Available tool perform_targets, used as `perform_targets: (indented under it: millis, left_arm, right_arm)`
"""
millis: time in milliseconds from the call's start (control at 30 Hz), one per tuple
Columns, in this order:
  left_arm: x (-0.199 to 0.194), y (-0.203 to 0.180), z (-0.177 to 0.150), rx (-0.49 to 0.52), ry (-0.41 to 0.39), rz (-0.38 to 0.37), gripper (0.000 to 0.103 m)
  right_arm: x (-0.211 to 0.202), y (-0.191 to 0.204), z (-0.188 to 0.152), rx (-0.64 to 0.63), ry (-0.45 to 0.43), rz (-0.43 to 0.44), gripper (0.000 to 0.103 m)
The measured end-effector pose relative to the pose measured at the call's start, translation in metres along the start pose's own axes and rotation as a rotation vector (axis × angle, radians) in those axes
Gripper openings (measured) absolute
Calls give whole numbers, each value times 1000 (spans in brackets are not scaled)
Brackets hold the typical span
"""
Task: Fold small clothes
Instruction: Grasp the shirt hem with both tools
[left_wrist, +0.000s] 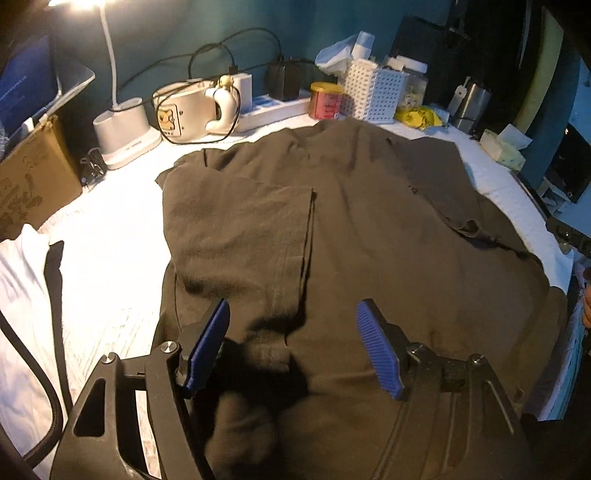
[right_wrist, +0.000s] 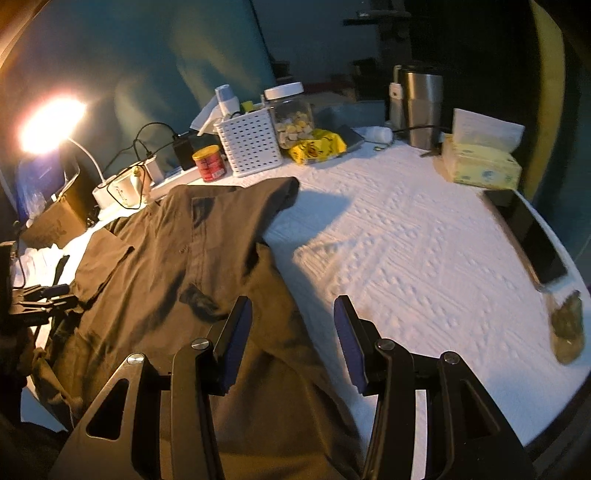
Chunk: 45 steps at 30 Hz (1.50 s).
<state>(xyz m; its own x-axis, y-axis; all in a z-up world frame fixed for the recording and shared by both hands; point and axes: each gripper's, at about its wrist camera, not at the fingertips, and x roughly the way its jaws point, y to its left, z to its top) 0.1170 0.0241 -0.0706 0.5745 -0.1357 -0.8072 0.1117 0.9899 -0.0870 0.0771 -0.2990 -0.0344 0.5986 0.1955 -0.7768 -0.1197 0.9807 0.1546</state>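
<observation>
Both tongs, left tongs (left_wrist: 291, 349) and right tongs (right_wrist: 291, 343), are hovering open and empty over the shirt (left_wrist: 332, 221), which is lying lengthwise away from them, its right edge under the right pair.

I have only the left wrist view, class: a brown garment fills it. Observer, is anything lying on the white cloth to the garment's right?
Observer: Yes. A dark phone lies near the table's right edge, apart from the brown shirt.
Operator: Is the right gripper holding the shirt?
Observer: No. The right gripper is open above the shirt's right edge and the white table cover, with nothing pinched.
Operator: What stands behind the white basket?
Observer: A clear jar with a white lid stands beside the white basket, holding pale pieces.
Operator: And on the far right?
Observer: A yellow tissue pack sits in front of a steel tumbler.
</observation>
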Motion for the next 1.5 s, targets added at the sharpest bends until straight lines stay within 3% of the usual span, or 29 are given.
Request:
perform_targets:
  millis: [400, 833, 1167, 1233, 1300, 1333, 1400, 1467, 1500]
  left_arm:
    - [-39, -9, -34, 17, -67, 18, 71]
    - [-49, -5, -97, 67, 9, 97, 71]
    - [-59, -1, -131, 54, 67, 24, 71]
    - [-61, 0, -131, 50, 65, 10, 71]
    - [-60, 1, -130, 50, 60, -1, 71]
    - [-59, 1, -131, 52, 59, -2, 71]
    - [-60, 2, -129, 45, 50, -3, 51]
    - [-63, 6, -126, 20, 34, -5, 22]
    - [-69, 7, -123, 5, 8, -2, 17]
  right_arm:
    - [-42, -19, -32, 1, 0, -66, 49]
    - [-25, -5, -92, -88, 120, -24, 47]
    - [-36, 8, -117, -154, 129, -45, 46]
    - [-36, 10, -119, -163, 124, -50, 42]
    - [-37, 10, -121, -158, 118, -45, 19]
    - [-38, 10, -121, -152, 113, -35, 18]
    - [-38, 12, -120, -157, 103, -41, 14]
    - [-43, 15, -116, -154, 73, -45, 13]
    - [-47, 16, -111, -152, 48, -46, 13]
